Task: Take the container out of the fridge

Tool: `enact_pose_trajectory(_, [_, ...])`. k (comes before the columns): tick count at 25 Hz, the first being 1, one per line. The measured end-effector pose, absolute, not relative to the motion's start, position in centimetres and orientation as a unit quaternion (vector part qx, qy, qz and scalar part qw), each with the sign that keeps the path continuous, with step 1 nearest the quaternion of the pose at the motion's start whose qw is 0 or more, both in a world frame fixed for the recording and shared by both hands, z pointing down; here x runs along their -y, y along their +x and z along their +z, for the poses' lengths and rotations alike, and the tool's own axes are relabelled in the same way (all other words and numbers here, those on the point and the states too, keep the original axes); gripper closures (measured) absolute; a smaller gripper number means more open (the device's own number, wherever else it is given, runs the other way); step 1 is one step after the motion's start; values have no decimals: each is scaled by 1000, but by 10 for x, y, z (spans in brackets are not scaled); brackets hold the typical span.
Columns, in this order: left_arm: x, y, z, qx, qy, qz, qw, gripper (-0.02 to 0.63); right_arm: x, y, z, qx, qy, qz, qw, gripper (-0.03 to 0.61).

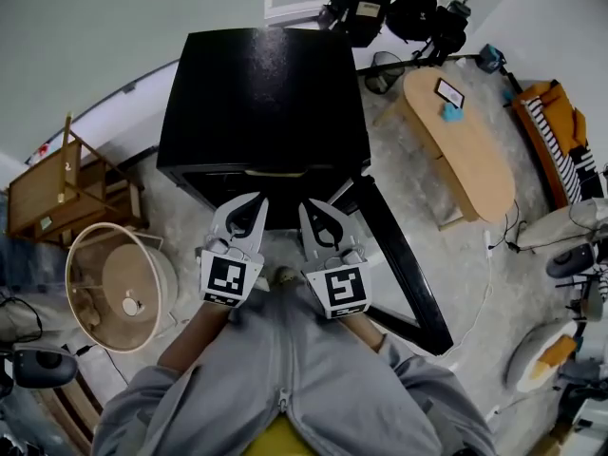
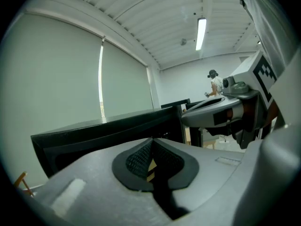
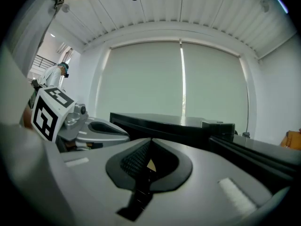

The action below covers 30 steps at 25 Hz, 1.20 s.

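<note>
Closest to each gripper camera are its own jaws. The left claw (image 2: 151, 141) has its 2 dark ribbed pads pressed together with nothing between them. The right claw (image 3: 150, 141) is closed the same way, also empty. From the head view we hold the 2 claws side by side, close in front of our grey-clad body, both pointing away from us and roughly level.

Just past their tips stands the black fridge (image 1: 261, 93). Its flat top fills the middle of the head view, and its front edge is almost touching the claw tips. The door (image 1: 404, 259) is swung open on our right, a long dark bar running from the fridge's front corner back toward us, just beside the right claw.

We see no container in any view. The fridge's top covers the interior from above, and both gripper views skim along that top and do not look in. We judge the container sits inside, ahead of and below the claw tips, so its long axis cannot be told.

The 2 claws look about equally near the opening. The right one is next to the door and the left one has the freer side. Either would have to drop lower and spread its jaws before reaching in.
</note>
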<state>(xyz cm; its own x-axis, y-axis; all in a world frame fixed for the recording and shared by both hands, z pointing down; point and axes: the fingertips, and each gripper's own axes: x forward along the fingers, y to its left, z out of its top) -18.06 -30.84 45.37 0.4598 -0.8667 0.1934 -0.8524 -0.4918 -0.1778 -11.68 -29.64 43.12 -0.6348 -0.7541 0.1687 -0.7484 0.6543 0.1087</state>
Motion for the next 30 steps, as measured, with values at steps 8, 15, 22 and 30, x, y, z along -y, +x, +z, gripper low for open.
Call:
enact_pose_trajectory(8, [331,-176,501,-438,-859,-253,76,544,310,-122,451,893,434,10,121,580])
enact_pose_trajectory(15, [344,-172,530,-381,-844,-350,143,486,316,-123,456,882,453,20,127,580])
enact_pose_trajectory(22, [357,-169,542,-342,-801,-433,232,449,314,-124,463,878,458,32,133,580])
enact_pose_trajectory(30, [373,-175,564,-309,-772,-496,249,430,308,-127,464,878,457,36,137,578])
